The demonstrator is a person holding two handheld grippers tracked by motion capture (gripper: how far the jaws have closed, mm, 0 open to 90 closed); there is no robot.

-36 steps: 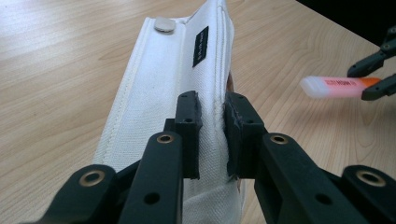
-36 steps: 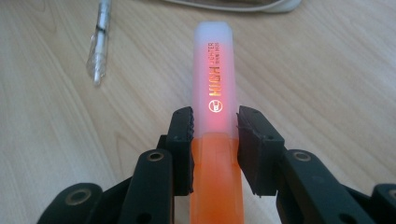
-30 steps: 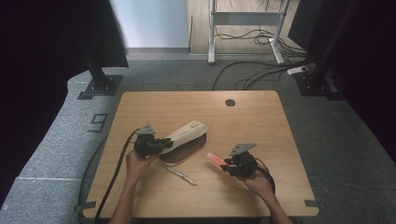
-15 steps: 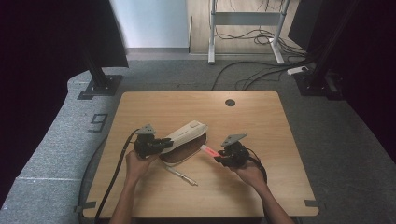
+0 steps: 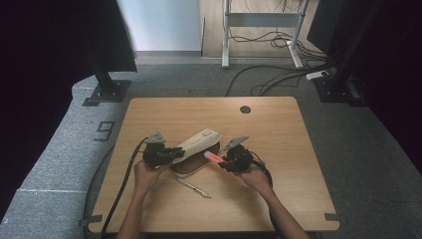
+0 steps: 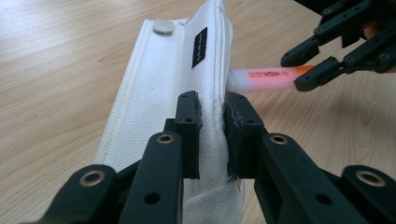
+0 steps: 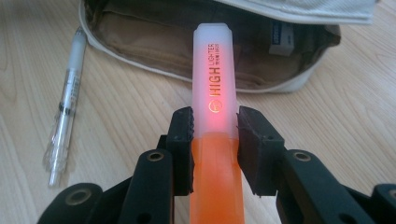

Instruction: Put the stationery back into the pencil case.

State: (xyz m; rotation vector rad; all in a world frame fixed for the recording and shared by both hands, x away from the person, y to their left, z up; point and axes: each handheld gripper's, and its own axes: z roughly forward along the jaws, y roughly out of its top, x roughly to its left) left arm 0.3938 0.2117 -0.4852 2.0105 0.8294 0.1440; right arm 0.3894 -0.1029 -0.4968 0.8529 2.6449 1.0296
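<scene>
A white fabric pencil case (image 5: 196, 144) lies on the wooden table (image 5: 278, 194), its lid flap lifted. My left gripper (image 5: 173, 153) is shut on the edge of that flap (image 6: 205, 93) and holds it up. My right gripper (image 5: 222, 160) is shut on an orange highlighter (image 5: 214, 157) with a frosted cap (image 7: 212, 65). The cap end points at the case's open brown inside (image 7: 159, 44) and sits at its mouth. In the left gripper view the highlighter (image 6: 261, 79) meets the flap's right side, with the right gripper (image 6: 303, 70) behind it.
A clear pen (image 5: 194, 187) lies on the table just in front of the case, seen as the pen (image 7: 65, 112) left of the highlighter. A white eraser (image 7: 282, 37) sits inside the case. A round cable hole (image 5: 245, 109) is at the far edge.
My right gripper has carried the highlighter leftward across the table to the case's opening. The left gripper and the lifted flap have stayed where they were.
</scene>
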